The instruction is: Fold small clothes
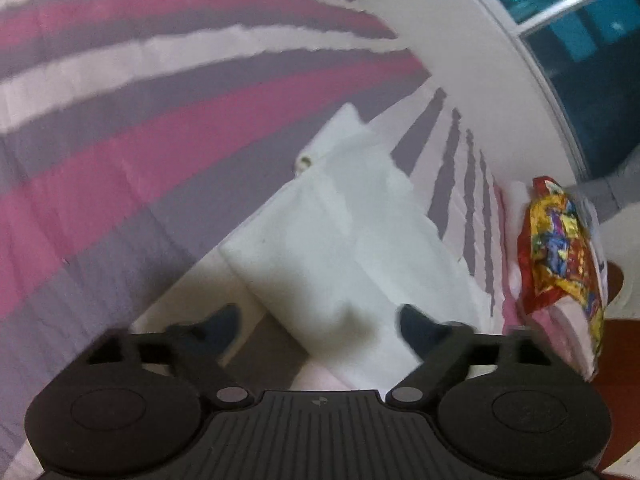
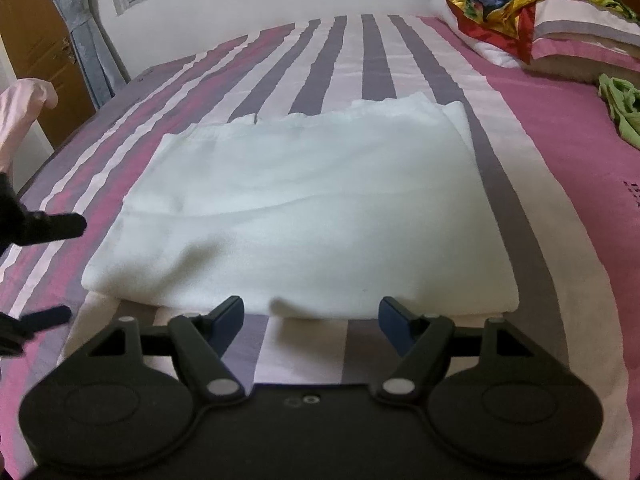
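Both tongs (image 2: 311, 316) gape before the folded white cloth (image 2: 304, 208), green garment (image 2: 622, 110) aside.

bed (image 2: 560, 168), striped pink-grey sheet | on it: folded white cloth (image 2: 304, 208), green garment (image 2: 624, 108), pillows (image 2: 580, 36)

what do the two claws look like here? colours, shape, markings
Both match: black plastic body, ribbed top plate, two round discs, angled linkage arms with pale pivot pins. Left claw and right claw have dark blue fingertip pads. Pale pink sleeve at the right view's left edge.
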Demonstrator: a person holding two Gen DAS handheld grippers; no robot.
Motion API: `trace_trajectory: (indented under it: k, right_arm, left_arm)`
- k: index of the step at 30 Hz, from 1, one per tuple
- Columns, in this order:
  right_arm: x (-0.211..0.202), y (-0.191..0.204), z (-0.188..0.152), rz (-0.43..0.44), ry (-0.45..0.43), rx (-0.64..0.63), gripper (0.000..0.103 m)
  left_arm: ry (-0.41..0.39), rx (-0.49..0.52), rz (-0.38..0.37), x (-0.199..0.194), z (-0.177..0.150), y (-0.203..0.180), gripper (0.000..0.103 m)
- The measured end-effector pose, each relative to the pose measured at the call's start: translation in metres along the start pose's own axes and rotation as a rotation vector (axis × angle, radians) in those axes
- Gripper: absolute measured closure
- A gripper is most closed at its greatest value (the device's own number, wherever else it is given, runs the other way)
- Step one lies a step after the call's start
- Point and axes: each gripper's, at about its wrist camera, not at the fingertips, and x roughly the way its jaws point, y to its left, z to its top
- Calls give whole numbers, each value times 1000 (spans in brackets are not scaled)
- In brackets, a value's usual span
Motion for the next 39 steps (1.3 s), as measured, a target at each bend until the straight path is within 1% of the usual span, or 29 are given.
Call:
trace_trajectory:
  k: [1,2,3,4,7,9,11,12,14,16,18,19,21,25,29,31,32,33,35,39]
  right_arm:
    - [0,-1,0,0,1,2,29]
    - [1,-2,0,1,3,4,29]
    - [2,-2,0,0,3,6,29]
    - [3,-3,1,-1,5,9,29]
    - [5,-4,2,-2,9,13,29]
    - [6,-4,1,-2,10,14,29]
    - [9,-4,2,-4,13,11,29]
    - [10,-5,3,-3,16,8,29]
    - [11,-5,4,-2,16,4,28]
    - [14,-6,4,1,16,3,27]
    - [18,-6,5,0,19,1,27]
    - [19,-6,5,-2,18,1,27]
    - [20,-7,6,-2,7,10,27]
    - [23,-8,8,-2,-3,5,27]
    - [26,-8,16,0,-29,14,27]
    - [29,-9,22,-7,-42,7,27]
    - [32,-10,25,-11,-45,6,27]
    - [35,-11,27,-15,-44,9,27]
    - [42,-15,32,-18,-38,21,27]
    - [48,-20,34,-18,-36,30,27]
  left_arm:
    - [4,-22,-13,5,2,4,32]
    - [10,-49,-28,12,5,8,40]
    - [17,-70,-36,17,4,11,45]
    - [15,-99,-45,22,6,14,46]
    - [22,-156,-55,39,6,22,46]
    - [38,-186,-63,43,-2,25,46]
    - [44,-216,-78,41,-6,30,46]
    - [45,-223,-86,32,-10,34,46]
    - [19,-215,-90,23,-18,38,46]
    - [19,-197,-93,27,-16,40,46]
    - [-1,-231,-106,27,-17,43,46]
    - [-15,-217,-102,26,-15,44,46]
    - [-40,-210,-106,30,-11,44,46]
    - [-87,-247,-126,46,2,39,46]
    - [-122,-245,-139,60,7,30,46]
    - [-119,-242,-132,66,9,25,65]
    - [-104,-248,-123,70,10,26,82]
    - [-92,-264,-113,73,10,28,87]
    - [-86,-277,-118,74,11,29,87]
    - [-87,-237,-126,68,13,22,87]
